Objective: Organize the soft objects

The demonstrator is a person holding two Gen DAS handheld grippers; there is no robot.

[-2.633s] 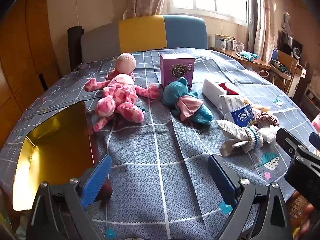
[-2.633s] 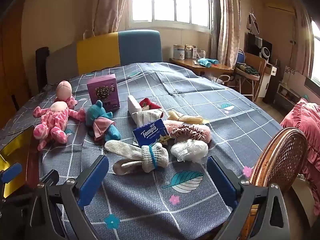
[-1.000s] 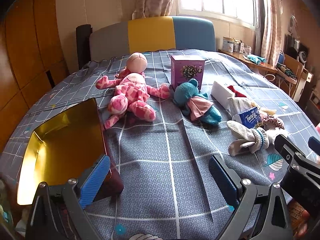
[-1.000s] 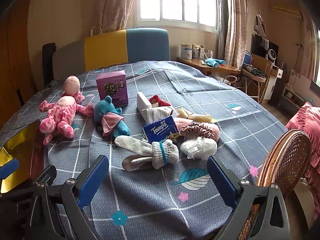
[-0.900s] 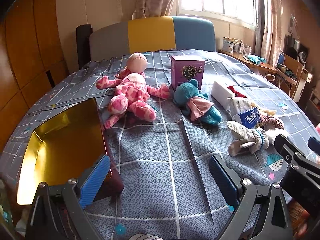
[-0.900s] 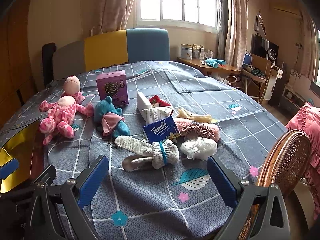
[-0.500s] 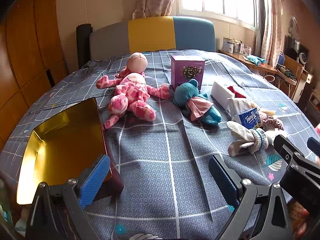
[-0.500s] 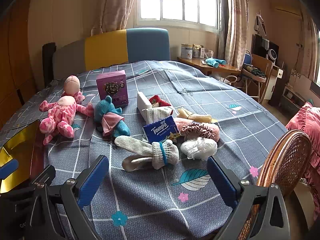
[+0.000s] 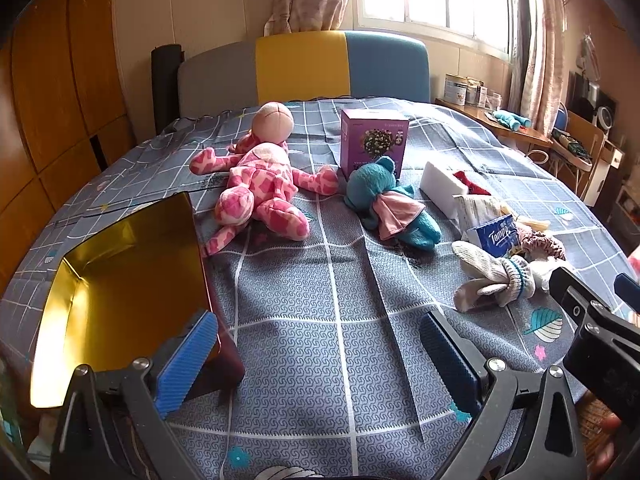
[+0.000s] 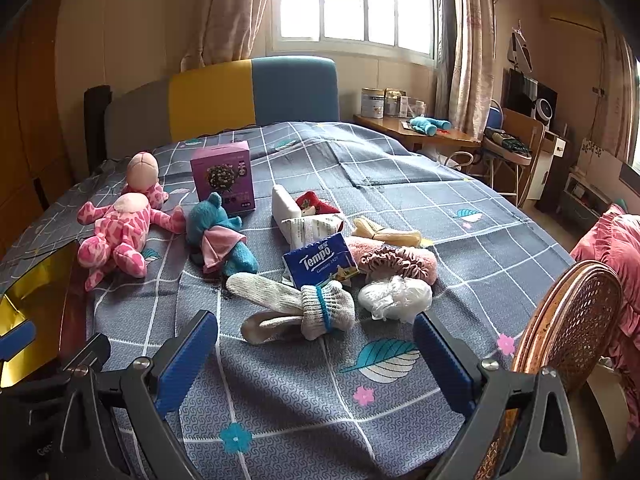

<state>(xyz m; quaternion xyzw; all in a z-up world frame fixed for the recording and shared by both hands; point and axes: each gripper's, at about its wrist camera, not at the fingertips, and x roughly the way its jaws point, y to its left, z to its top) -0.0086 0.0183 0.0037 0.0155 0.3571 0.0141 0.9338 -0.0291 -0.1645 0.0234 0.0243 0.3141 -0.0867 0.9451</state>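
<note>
A pink plush doll [image 9: 260, 184] [image 10: 120, 228] and a teal plush bear [image 9: 384, 204] [image 10: 220, 236] lie on the grey checked bedspread. Grey socks [image 9: 492, 276] [image 10: 296, 308], a pink scrunchie [image 10: 392, 260] and a white cloth bundle [image 10: 396, 296] lie to their right. A gold-lined open box [image 9: 120, 280] [image 10: 24, 300] sits at the left. My left gripper [image 9: 316, 356] is open and empty above the bedspread beside the box. My right gripper [image 10: 316, 356] is open and empty just in front of the socks.
A purple carton [image 9: 374, 142] [image 10: 224, 178], a white block [image 9: 442, 192], a Tempo tissue pack [image 10: 320, 264] and a red item [image 10: 314, 202] lie among the soft things. A wicker chair back [image 10: 568, 316] stands at the right. A headboard [image 9: 304, 68] is behind.
Both grippers have pulled back slightly since the earliest frames and have been nearly still over the last second. Nothing on the bed has moved.
</note>
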